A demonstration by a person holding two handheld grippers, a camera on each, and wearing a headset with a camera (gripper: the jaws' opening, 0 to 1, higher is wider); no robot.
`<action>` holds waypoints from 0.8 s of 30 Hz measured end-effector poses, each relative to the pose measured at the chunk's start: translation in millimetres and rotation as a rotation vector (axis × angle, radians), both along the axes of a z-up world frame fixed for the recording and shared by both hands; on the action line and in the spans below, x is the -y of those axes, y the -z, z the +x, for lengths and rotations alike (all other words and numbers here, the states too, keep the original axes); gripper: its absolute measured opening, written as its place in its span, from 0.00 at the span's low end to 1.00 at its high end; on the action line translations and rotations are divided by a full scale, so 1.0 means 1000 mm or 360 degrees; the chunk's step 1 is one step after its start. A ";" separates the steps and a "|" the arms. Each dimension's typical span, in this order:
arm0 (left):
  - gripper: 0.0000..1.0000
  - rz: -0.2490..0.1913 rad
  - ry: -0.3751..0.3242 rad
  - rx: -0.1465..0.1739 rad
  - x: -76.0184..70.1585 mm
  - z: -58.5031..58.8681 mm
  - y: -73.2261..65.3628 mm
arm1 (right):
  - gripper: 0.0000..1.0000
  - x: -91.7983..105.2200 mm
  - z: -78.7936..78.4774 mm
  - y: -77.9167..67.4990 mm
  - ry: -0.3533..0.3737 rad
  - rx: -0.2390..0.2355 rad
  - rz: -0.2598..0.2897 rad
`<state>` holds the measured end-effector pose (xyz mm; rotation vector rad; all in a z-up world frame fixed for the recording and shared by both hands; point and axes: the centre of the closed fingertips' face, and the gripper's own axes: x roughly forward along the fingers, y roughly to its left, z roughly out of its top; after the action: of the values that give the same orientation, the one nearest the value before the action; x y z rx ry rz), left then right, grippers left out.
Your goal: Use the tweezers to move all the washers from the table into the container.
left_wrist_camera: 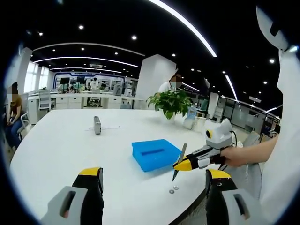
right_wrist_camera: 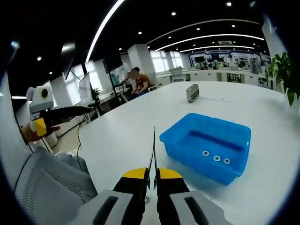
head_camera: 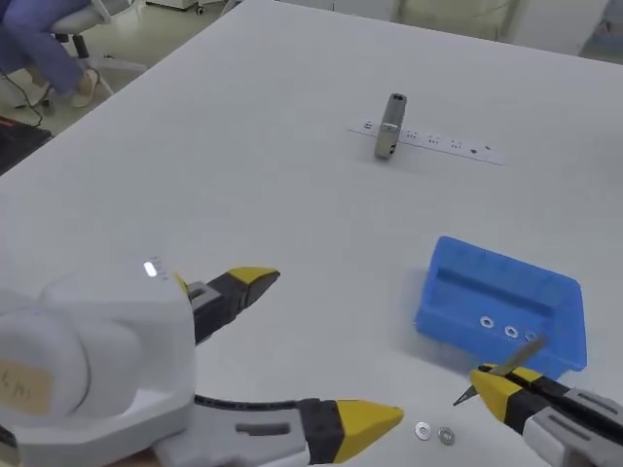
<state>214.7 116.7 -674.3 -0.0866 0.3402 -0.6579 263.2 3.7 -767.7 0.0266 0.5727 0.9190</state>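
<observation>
Yellow-tipped jaws of the left gripper are standing spread wide at the near edge of the head view. They are gripping nothing and hovering over the bare white table.

Right gripper is pinching the tweezers, its jaws pressed almost together on them. The tweezers are sticking out forward with the tips slanting down toward the table. Cannot tell whether the tips are touching the surface.

Just beside those tips, two washers are lying loose on the table, side by side and nearly touching each other.

Beyond them, the blue container is sitting flat, its near wall just past the tweezers. On its floor, three washers are lying in a short row toward the end nearest the tweezers.

Farther out, well apart from the container, a grey metal block is standing upright on a thin white strip that is carrying small dark marks.
</observation>
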 end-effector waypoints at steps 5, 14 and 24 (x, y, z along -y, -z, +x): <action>0.92 -0.0012 0.0020 -0.0004 0.001 -0.001 0.000 | 0.04 0.003 -0.002 0.007 -0.0045 -0.0025 -0.0048; 0.92 -0.0042 0.0040 -0.0002 0.003 -0.002 -0.001 | 0.04 0.003 -0.010 0.015 -0.0095 -0.0064 -0.0098; 0.92 -0.0040 0.0066 -0.0010 0.005 -0.003 0.001 | 0.05 -0.002 -0.022 0.014 -0.0323 0.0105 -0.0255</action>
<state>212.2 112.1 -675.4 -0.1057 0.3404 -0.7031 240.7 5.9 -782.2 -0.2090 0.5933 1.0643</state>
